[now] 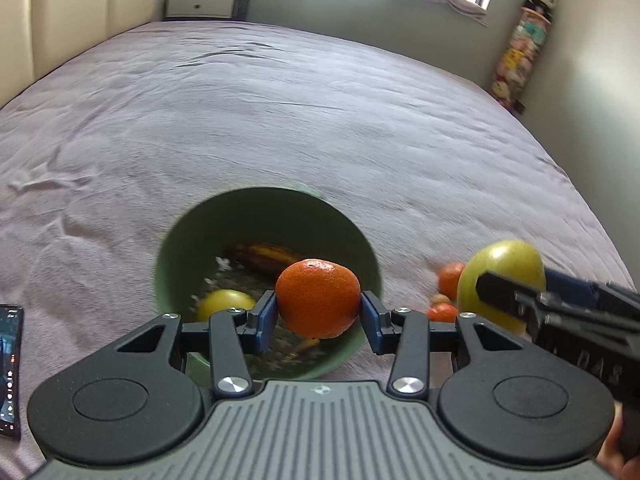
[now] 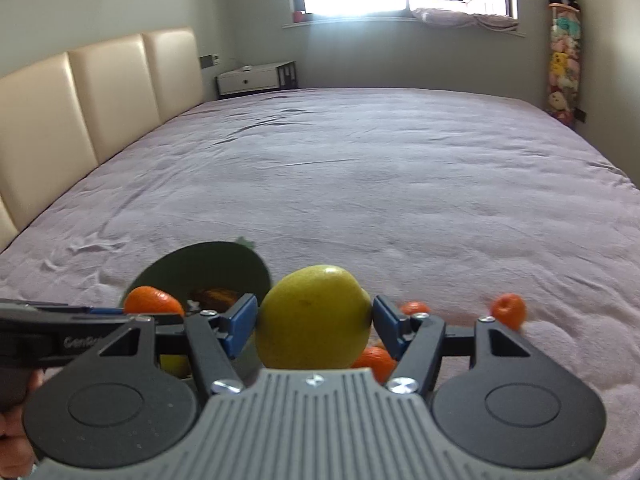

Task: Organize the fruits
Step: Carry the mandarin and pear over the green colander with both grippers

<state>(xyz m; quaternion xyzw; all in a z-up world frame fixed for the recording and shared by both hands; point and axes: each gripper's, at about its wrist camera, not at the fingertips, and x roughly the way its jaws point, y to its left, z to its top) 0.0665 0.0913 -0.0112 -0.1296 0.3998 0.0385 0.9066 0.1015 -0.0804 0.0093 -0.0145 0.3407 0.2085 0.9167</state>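
- Green bowl [image 1: 276, 216] sits on the mauve bedsheet [image 1: 280, 112]; every place below is given from this bowl.
- Left gripper [image 1: 318, 312] hangs over the bowl's near rim, its blue pads pressed against both sides of a mandarin [image 1: 318, 298], which it holds above the bowl's inside.
- Inside the bowl lie a dark, browned banana [image 1: 266, 258] toward the far wall and a yellow fruit [image 1: 226, 302] at the left; the bottom is blurred.
- Right gripper [image 2: 316, 326] is to the right of the bowl, just beside it, clamped on a yellow-green lemon [image 2: 314, 316]; the lemon is held clear of the sheet.
- In the left view the lemon [image 1: 502, 276] shows to the right of the bowl, gripped by the black fingers that reach in from that side.
- Loose mandarins lie on the sheet to the right of the bowl: one [image 2: 508, 310] farthest out, another [image 2: 414, 307] nearer, and one [image 2: 374, 362] below the lemon, partly hidden.
- In the right view the bowl [image 2: 216, 264] lies left of the lemon, with the left gripper's mandarin [image 2: 152, 300] at its near rim.
- Phone [image 1: 10, 360] lies on the sheet well to the left of the bowl.
- Beige padded headboard [image 2: 100, 92] runs along the bed's edge, left of the bowl and well apart from it.
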